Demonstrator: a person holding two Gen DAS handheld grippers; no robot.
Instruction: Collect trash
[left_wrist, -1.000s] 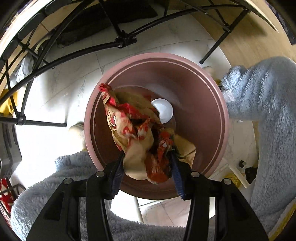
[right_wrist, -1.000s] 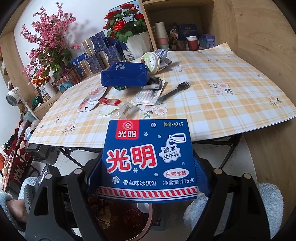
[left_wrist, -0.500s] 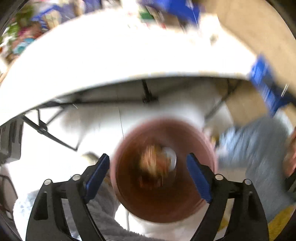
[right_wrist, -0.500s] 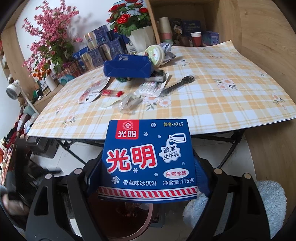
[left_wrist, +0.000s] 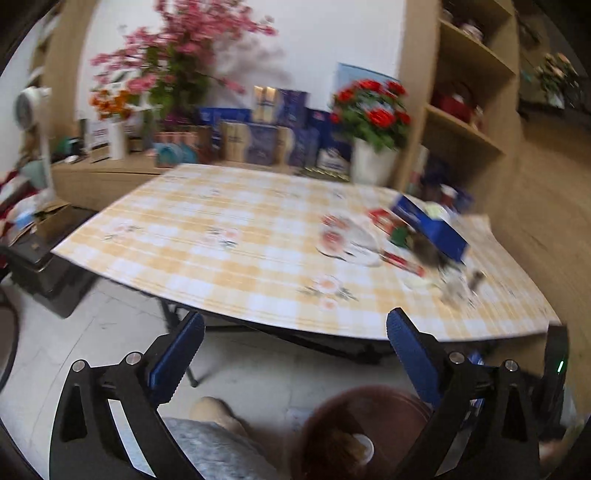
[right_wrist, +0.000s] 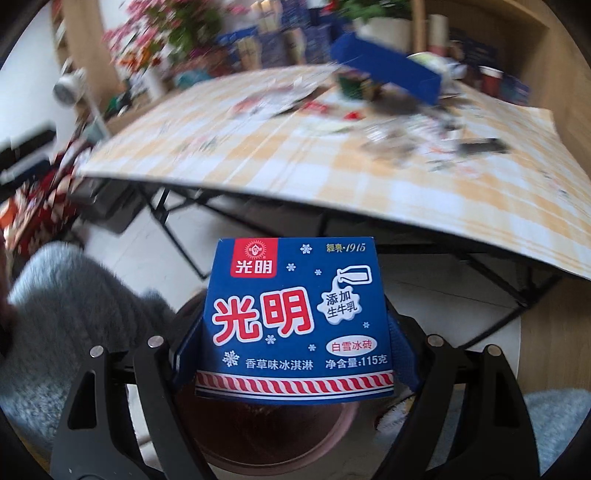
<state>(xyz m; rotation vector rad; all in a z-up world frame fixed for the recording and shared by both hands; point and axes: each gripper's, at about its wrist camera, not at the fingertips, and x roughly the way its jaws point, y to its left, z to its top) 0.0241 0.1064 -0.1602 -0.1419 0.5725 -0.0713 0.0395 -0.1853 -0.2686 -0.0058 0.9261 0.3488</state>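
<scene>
Ice-cream carton held over the bin; left gripper empty.

The right gripper (right_wrist: 295, 343) pinches a blue ice-cream carton (right_wrist: 295, 317) above the brown bin (right_wrist: 273, 439); the left gripper (left_wrist: 295, 354) has just been opening and stands spread with nothing between its pads, facing the checked table (left_wrist: 240, 236); blurred litter (left_wrist: 402, 240), seemingly wrappers, lies there.

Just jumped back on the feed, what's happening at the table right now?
A person is clearing trash off the checked table into a brown bin on the floor. The right claw grips a blue ice-cream carton directly over the bin. The left claw is empty, its jaws just opened wide, and faces the table, where a blue box and wrappers remain. A crumpled wrapper lies in the bin.
</scene>
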